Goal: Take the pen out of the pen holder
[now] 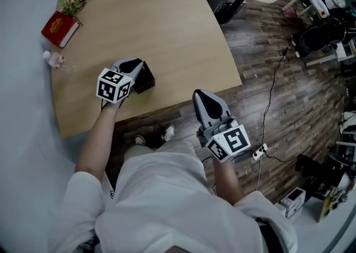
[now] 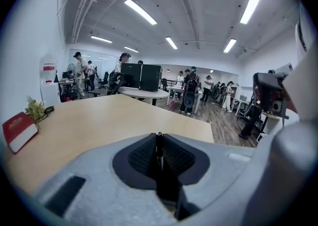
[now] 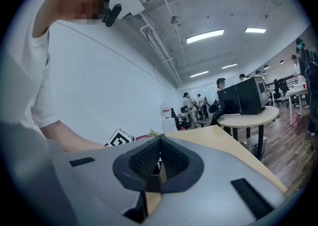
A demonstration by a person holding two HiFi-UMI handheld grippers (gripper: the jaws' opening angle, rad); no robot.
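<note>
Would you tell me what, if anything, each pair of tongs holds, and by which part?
The left tongs pinch the black pen by its shaft, just below one end; the right tongs hold nothing.

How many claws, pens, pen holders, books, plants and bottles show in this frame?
claws: 2, left claw and right claw
pen: 1
pen holder: 1
red book: 1
plant: 1
small bottle: 1
Total: 7
</note>
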